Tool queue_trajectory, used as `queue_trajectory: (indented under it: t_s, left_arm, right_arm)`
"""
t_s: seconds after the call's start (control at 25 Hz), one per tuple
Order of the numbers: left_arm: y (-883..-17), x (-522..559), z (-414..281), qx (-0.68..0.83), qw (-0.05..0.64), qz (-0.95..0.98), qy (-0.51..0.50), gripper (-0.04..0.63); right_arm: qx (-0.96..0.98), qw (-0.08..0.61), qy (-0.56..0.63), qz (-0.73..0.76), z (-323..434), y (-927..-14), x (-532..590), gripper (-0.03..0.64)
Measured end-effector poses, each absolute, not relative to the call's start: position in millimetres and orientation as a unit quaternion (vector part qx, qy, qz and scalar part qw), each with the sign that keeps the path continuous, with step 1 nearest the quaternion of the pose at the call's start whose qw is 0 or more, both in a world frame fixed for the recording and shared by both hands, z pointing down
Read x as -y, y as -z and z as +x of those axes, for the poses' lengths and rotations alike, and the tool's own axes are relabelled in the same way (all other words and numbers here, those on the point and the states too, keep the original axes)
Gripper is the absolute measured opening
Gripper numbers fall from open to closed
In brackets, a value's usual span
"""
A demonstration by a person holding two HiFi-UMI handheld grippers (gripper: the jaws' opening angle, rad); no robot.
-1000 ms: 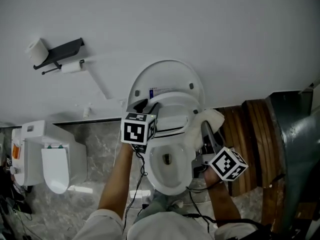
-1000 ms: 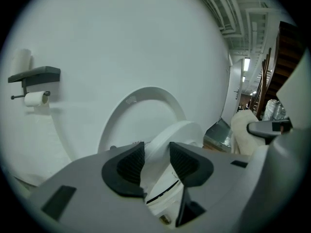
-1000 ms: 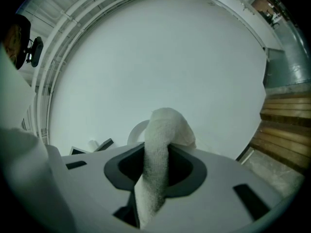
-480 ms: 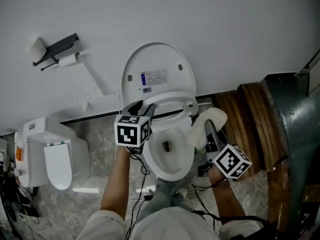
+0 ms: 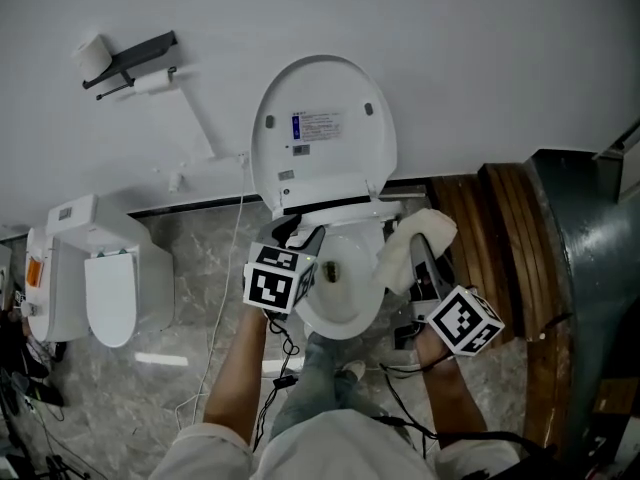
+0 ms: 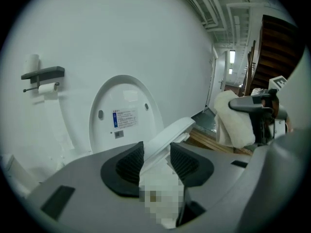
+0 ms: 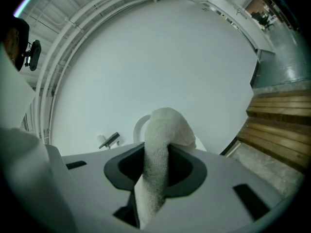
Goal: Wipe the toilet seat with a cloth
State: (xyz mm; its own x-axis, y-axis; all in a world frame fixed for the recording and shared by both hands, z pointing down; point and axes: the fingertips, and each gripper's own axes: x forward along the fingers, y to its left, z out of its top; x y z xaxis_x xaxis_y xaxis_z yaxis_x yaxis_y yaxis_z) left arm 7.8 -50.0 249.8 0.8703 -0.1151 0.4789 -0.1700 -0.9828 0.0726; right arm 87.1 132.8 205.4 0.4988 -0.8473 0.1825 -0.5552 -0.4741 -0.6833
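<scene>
My left gripper point(image 5: 299, 234) was at the toilet, and its two black ribbed fingers point(image 6: 127, 165) pinched the rim of the white, glossy plastic toilet seat point(image 6: 171, 131). The seat ran between them as a flat curved band. It stood tilted, neither flat on the bowl nor back against the lid. Behind it the oval white plastic lid point(image 5: 324, 163) stood upright against the plain white wall point(image 5: 480, 58), with a small printed label on its inner face. Below was the rounded white ceramic bowl point(image 5: 345, 313).

My right gripper point(image 5: 415, 258) was just beside the bowl, on its right side. Its fingers point(image 7: 125, 171) were pressed on a thick white terry cloth point(image 7: 163, 130) with a fluffy, grainy surface. The cloth stood up between them in a soft folded hump, beside the seat and not on it.

On the wall to the left hung a dark flat shelf point(image 5: 135, 56) with a white paper roll point(image 5: 148, 82) under it. The floor point(image 5: 200, 308) was grey veined stone, and brown wooden planks point(image 5: 490, 248) lay to the right.
</scene>
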Motion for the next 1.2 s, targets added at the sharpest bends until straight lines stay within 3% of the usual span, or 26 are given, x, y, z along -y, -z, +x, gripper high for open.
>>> queue_trajectory:
  t_s: [0.88,1.08,1.2]
  left_arm:
    - [-366.0,-67.9,-83.8,0.003,-0.019,0.936,-0.352,0.186]
    - [-403.6,-88.5,-102.4,-0.021,0.075,0.927,-0.367,0.179]
    - [-426.7,-98.2,-111.5,-0.025,0.095,0.923,-0.373,0.162]
  right_arm:
    - [-0.433,0.2,0.334,-0.813,44.1,-298.4,-180.6,0.1]
    - [-0.425,0.188,0.354,-0.811,42.5,-326.8,-186.7,0.1]
    - [-0.42,0.184,0.363,-0.811,41.7,-347.0,-188.2,0.1]
